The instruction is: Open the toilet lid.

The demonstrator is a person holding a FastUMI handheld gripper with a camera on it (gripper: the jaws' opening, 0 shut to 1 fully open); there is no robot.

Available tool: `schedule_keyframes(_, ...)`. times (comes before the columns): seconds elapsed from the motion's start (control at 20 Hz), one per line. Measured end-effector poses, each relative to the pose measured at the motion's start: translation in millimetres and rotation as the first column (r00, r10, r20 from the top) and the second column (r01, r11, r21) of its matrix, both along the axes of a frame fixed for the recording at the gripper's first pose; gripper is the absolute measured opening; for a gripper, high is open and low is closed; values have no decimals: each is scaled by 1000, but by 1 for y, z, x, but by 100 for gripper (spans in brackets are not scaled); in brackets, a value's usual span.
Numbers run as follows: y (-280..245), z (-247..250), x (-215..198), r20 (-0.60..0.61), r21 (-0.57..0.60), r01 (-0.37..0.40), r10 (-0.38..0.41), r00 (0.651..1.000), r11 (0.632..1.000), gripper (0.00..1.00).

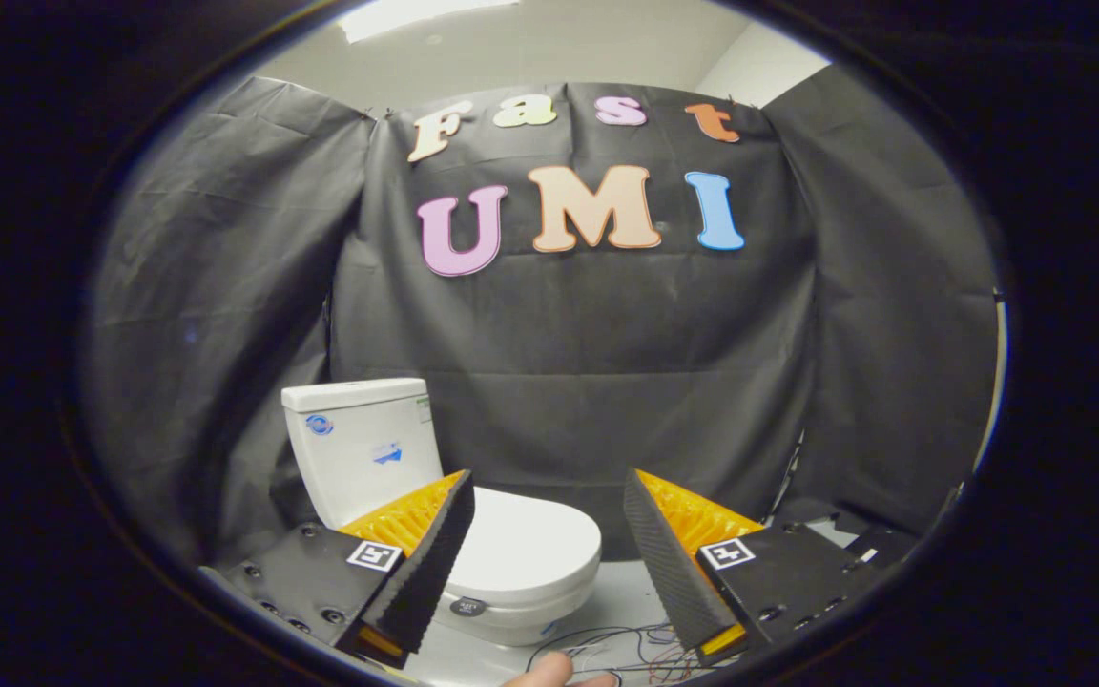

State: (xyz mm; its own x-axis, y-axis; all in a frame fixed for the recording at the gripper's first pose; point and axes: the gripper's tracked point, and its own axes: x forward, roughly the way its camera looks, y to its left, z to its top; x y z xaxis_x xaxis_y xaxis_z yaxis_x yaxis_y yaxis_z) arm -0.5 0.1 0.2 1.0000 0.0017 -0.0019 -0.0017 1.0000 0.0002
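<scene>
Hand-held gripper (549,496) level, fingers spread wide, toilet lid (526,542) closed ahead

The gripper (549,496) stands open, nothing between its 2 fingers. Just ahead, the shut lid (526,544) lies flat with open air above it. The tank (363,444) rises behind the lid, against the cloth wall. Loose wires (607,644) and a fingertip (540,673) lie on the floor (607,601) between the fingers.

The left finger (435,553) of the claw (549,563) covers the back left part of the toilet lid (530,549). The stickers on the tank (363,448) are too small to tell. A fingertip (540,673) is cut off below.
</scene>
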Motion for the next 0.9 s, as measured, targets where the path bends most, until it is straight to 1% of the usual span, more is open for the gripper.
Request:
schedule_keyframes(0.5,1,1,5,5,-6,-5,5,1000,1000,98)
schedule_keyframes(0.6,3,0,20,-1,-12,-6,6,1000,1000,97)
schedule_keyframes(0.7,10,0,37,0,-42,-10,10,1000,999,98)
schedule_keyframes(0.8,18,-6,52,-23,-83,-27,25,999,996,98)
schedule_keyframes(0.85,24,-12,59,-48,-102,-52,47,998,993,98)
schedule_keyframes(0.9,39,-16,69,-56,-112,-96,90,994,989,98)
